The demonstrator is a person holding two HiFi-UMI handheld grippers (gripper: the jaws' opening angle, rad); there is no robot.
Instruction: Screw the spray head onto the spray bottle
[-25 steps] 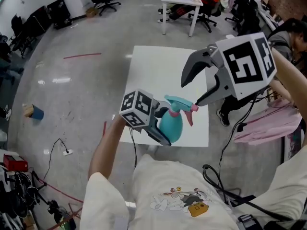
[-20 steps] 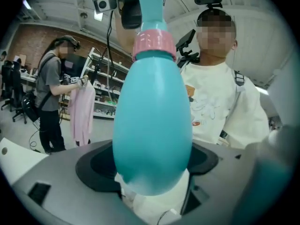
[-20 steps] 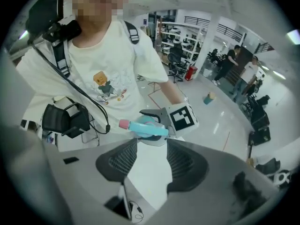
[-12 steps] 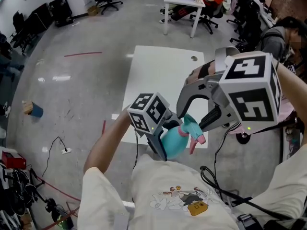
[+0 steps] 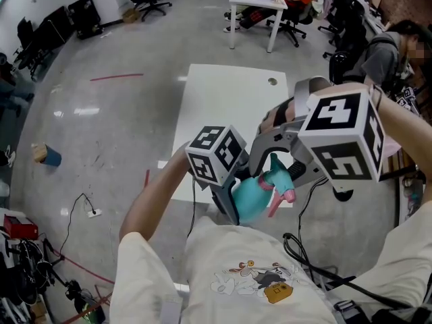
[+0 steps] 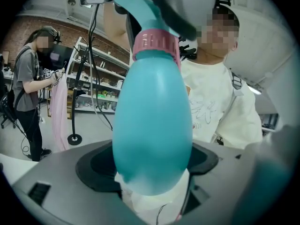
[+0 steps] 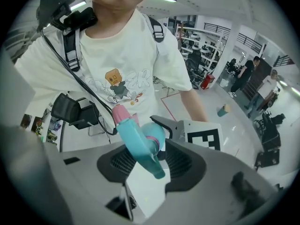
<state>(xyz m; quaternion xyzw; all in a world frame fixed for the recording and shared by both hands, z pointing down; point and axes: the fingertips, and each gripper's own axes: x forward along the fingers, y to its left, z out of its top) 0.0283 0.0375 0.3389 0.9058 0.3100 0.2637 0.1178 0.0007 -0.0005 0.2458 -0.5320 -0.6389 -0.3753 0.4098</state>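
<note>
A teal spray bottle (image 5: 248, 200) with a pink collar (image 6: 156, 43) is held up in front of my chest, off the white table (image 5: 216, 93). My left gripper (image 5: 237, 204) is shut on the bottle's body (image 6: 152, 125). The teal spray head (image 5: 278, 173) with a pink nozzle (image 7: 123, 114) sits on the bottle's neck. My right gripper (image 5: 278, 166) straddles the spray head (image 7: 138, 146); its jaws are closing, with a gap still showing on one side of the head.
A person (image 5: 391, 49) stands at the right holding pink cloth (image 6: 60, 107). A desk (image 5: 256, 2) and office chairs (image 5: 293, 19) are beyond the table. Cables (image 5: 81, 208) lie on the concrete floor at the left.
The right gripper swung down from over the table onto the spray head. The left gripper brought the bottle nearer my body and tilted it.
</note>
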